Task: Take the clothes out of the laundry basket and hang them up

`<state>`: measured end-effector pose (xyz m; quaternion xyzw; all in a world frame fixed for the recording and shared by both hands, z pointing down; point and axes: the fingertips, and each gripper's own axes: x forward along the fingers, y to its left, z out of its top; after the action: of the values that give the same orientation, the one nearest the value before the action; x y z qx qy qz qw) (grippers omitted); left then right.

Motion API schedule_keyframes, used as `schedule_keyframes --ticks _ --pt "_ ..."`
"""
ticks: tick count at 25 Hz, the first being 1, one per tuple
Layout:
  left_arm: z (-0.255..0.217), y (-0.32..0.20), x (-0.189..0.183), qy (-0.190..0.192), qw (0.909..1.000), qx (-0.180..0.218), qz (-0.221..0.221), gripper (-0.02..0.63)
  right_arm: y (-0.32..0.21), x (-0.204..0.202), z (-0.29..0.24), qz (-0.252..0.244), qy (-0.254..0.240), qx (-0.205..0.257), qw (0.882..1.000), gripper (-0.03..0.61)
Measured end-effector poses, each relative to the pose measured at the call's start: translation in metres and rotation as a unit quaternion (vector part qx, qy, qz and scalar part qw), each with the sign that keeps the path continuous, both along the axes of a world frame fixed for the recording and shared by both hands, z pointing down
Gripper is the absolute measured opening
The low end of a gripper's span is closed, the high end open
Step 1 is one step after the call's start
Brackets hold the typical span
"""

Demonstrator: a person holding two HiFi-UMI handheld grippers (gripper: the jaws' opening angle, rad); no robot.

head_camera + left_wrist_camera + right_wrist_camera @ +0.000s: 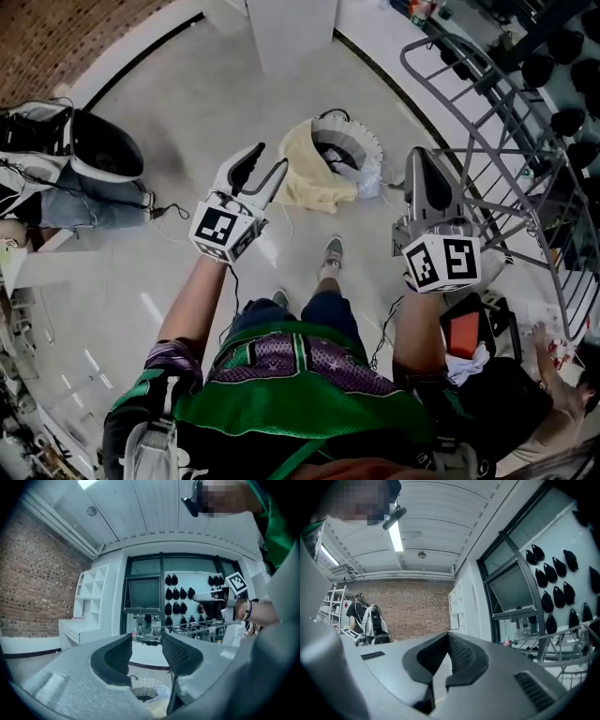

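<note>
Progress looks early: the drying rack [506, 169], just to the right of the right gripper [419, 159], shows no garment on the bars in view. The laundry basket [370, 155] stands on the floor ahead of and between both grippers. A cream cloth [309, 178] is draped over its rim on the side nearer the left gripper [270, 159], its long axis seemingly running along that rim. The left gripper's jaws are wide apart and empty. The right gripper's jaws are closed together on nothing. Grasping, lifting and hanging all remain.
</note>
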<state>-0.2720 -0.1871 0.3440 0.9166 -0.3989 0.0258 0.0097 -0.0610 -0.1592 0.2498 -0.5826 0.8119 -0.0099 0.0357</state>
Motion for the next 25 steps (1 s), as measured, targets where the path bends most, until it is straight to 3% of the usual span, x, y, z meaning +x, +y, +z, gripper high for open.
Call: schedule_keyframes --ticks 8,16,25 --pt "0.133 -0.030 0.010 -0.024 0.9970 -0.074 -0.005 0.202 -0.026 0.004 0.077 -0.011 0.007 -0.036 0.999 0.000" --pt "0.256 -0.057 0.013 -0.035 0.9883 -0.147 -0.019 0.202 -0.047 0.013 0.138 -0.007 0.006 -0.057 0.998 0.000" --pt "0.401 -0.082 0.032 -0.080 0.9810 -0.177 0.003 0.202 -0.062 0.018 0.224 -0.002 0.012 -0.065 0.998 0.000"
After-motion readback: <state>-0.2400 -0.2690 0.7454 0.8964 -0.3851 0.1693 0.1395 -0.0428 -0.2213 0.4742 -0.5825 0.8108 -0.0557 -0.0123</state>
